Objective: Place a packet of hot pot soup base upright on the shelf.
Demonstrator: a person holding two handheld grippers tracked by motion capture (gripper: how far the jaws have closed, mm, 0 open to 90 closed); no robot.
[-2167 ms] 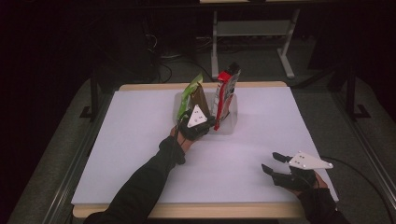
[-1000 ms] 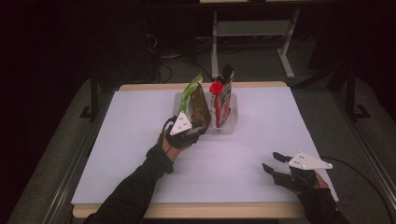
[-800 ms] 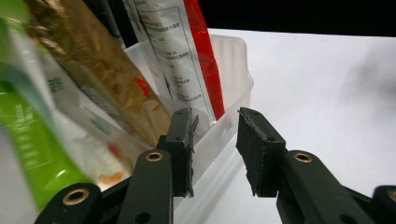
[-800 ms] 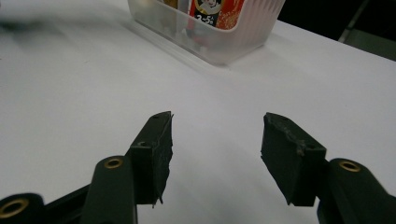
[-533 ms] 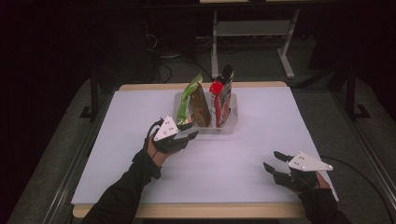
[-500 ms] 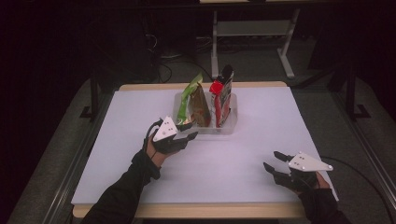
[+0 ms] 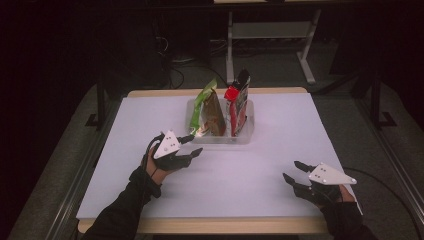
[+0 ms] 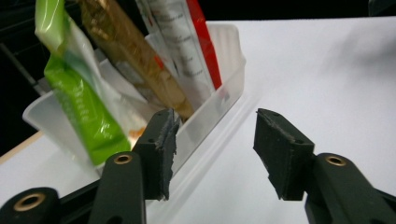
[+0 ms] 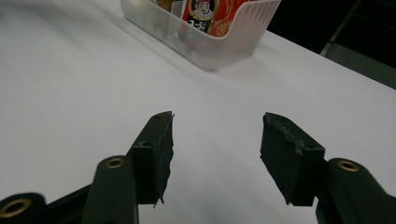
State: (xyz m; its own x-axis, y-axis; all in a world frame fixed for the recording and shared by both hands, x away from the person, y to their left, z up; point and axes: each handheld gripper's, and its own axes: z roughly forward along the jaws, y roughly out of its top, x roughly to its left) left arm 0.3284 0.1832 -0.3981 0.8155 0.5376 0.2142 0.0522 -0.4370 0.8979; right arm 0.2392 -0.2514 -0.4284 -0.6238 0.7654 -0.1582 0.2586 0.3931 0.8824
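Note:
A clear plastic bin (image 7: 246, 135) stands at the table's far middle. In it lean a green packet (image 7: 199, 107), a brown packet (image 7: 215, 119) and a red packet (image 7: 239, 102). My left gripper (image 7: 196, 144) hovers just in front of the bin's left corner, apart from it. Its jaws have just been opening and nothing is between them. In the left gripper view the bin (image 8: 219, 105), green packet (image 8: 79, 102) and brown packet (image 8: 135, 60) stand close behind the left gripper (image 8: 215, 140). My right gripper (image 7: 290, 170) rests open and empty at the near right.
The white table top (image 7: 280, 125) stretches wide around the bin, with a wooden edge (image 7: 225, 225) at the front. In the right gripper view the bin (image 9: 233, 42) lies well beyond the open right gripper (image 9: 217, 140). A metal stand (image 7: 270, 35) is behind the table.
My left gripper drew back from the bin toward the near left, and its jaws spread apart. The packets stay standing in the bin. The right gripper kept still.

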